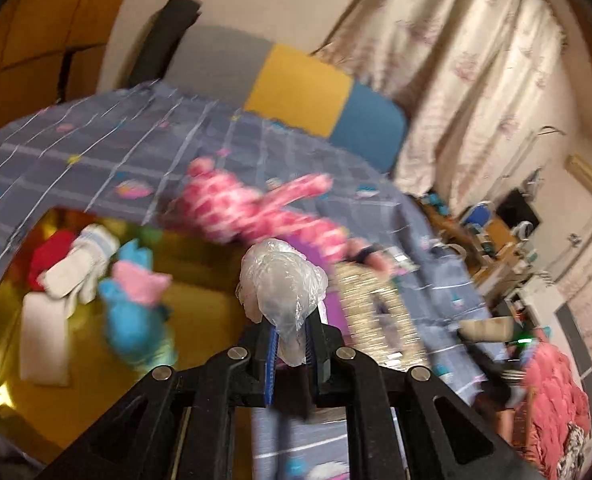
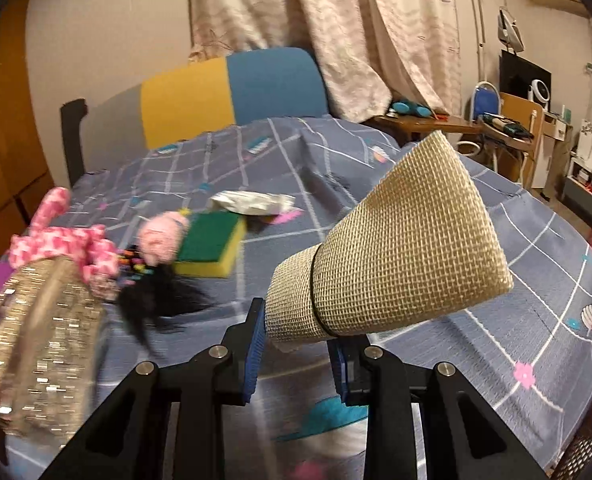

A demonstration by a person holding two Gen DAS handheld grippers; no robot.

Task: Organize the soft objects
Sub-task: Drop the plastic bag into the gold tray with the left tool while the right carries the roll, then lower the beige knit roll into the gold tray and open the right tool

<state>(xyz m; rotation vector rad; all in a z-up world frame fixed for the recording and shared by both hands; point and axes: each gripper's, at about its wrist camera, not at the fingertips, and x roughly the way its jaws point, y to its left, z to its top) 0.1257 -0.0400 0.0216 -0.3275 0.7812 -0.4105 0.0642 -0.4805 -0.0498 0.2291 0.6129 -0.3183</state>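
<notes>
Left tool (image 1: pixel 290 336) clamps a plastic bag (image 1: pixel 282 276), gold box (image 1: pixel 200 280) just left; right tool (image 2: pixel 296 344) clamps mesh roll (image 2: pixel 392 252).

One gold box (image 1: pixel 200 280), one clear plastic bag (image 1: pixel 282 276), one mesh roll (image 2: pixel 400 240), one sponge (image 2: pixel 212 246). One pink plush (image 2: pixel 66 240), one sequin bag (image 2: pixel 36 344). Two grippers: left gripper (image 1: pixel 290 346), right gripper (image 2: pixel 296 348).

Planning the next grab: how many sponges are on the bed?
1: a green-and-yellow sponge lies mid-bed beside the pink plush. Others may hide behind the sequined bag.
</notes>
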